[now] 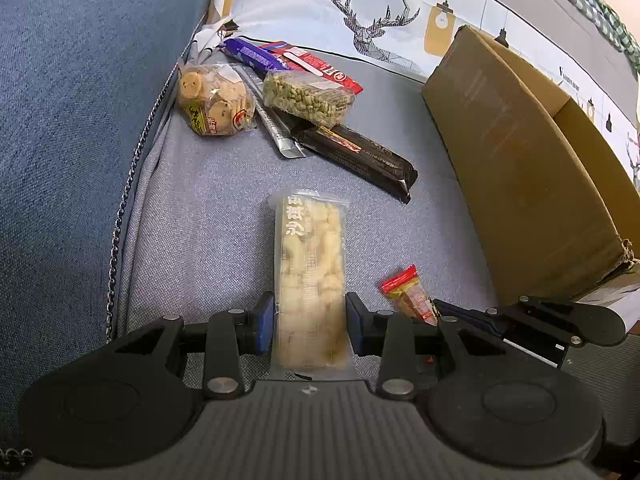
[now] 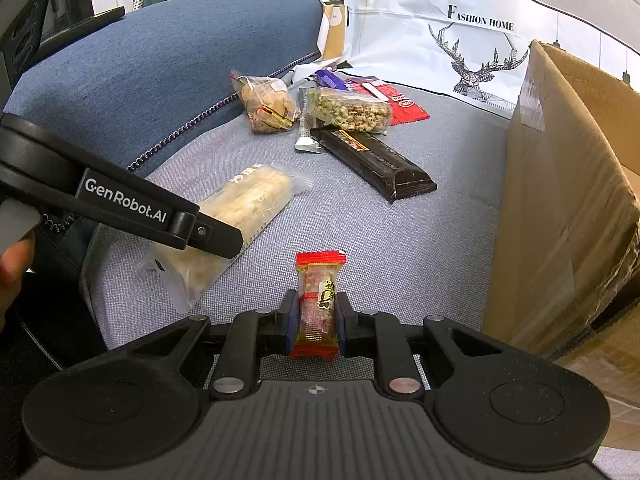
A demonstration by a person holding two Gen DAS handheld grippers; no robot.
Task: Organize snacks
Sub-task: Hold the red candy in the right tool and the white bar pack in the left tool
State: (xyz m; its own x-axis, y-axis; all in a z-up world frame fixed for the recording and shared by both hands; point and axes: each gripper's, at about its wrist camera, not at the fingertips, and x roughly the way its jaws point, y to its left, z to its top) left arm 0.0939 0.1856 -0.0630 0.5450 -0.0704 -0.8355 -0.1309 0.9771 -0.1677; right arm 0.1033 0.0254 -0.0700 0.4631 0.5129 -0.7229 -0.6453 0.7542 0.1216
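Observation:
A long pale puffed-rice bar (image 1: 312, 248) in a clear wrapper lies on the grey sofa seat (image 1: 200, 220). My left gripper (image 1: 310, 320) is shut on its near end, blue pads pressing both sides. From the right wrist view, the same bar (image 2: 248, 200) shows under the left gripper (image 2: 224, 240). A small red-and-yellow wrapped candy (image 2: 318, 304) sits between the pads of my right gripper (image 2: 317, 320), which is shut on it. In the left wrist view that candy (image 1: 410, 294) lies just right of the bar.
A heap of snacks lies at the back: cookie bag (image 1: 216, 100), green pea pack (image 1: 308, 98), black bar (image 1: 360, 156), silver sachet (image 1: 280, 132), purple pack (image 1: 252, 54) and red pack (image 1: 320, 66). An open cardboard box (image 2: 560, 200) stands on the right. A deer-print cushion (image 2: 460, 40) lies behind.

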